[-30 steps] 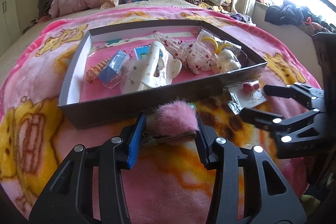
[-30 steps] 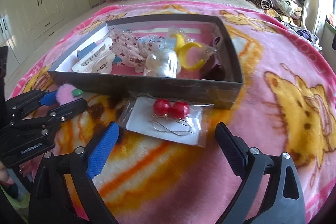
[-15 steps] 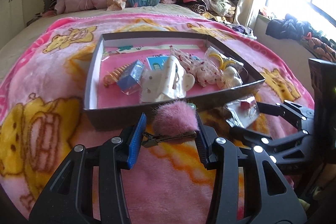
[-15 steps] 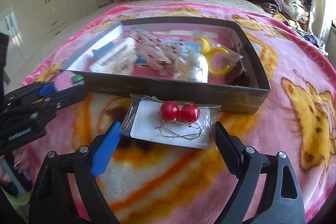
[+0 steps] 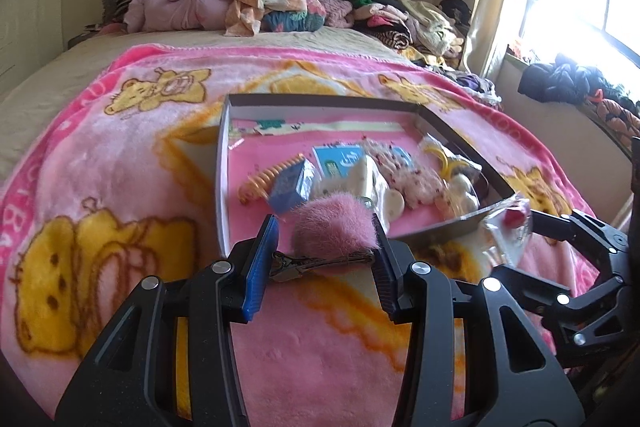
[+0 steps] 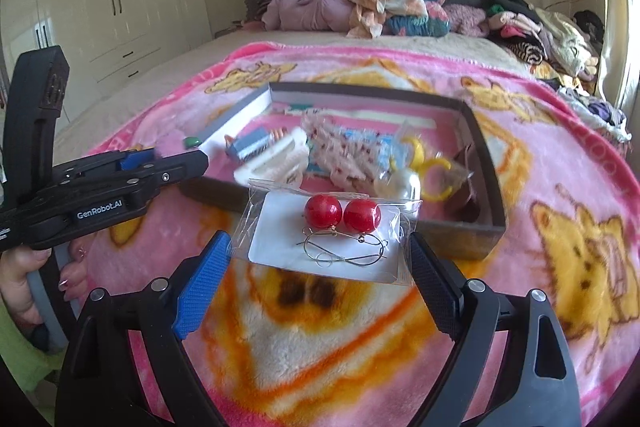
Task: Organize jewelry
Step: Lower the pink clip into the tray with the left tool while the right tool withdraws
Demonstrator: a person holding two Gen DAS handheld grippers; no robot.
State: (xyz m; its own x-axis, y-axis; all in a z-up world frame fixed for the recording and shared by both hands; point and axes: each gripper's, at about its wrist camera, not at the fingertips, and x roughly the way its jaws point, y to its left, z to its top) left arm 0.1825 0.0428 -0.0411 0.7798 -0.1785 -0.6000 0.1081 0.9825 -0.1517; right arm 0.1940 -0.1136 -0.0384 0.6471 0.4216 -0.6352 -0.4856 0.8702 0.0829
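Earring packet (image 6: 326,239) pinched in right tongs (image 6: 320,263); left tongs (image 5: 325,259) clamp pink fluffy hair clip (image 5: 334,229) — both above tray (image 6: 484,147).

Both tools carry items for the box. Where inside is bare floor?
The box has bare pink floor along its left wall and far end, beside the orange coil clip. The middle and right, from white claw clip to yellow ring, are crowded.

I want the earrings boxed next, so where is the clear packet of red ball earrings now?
The clear packet of red ball earrings sits between the right gripper's fingers, lifted just before the grey box's near wall.
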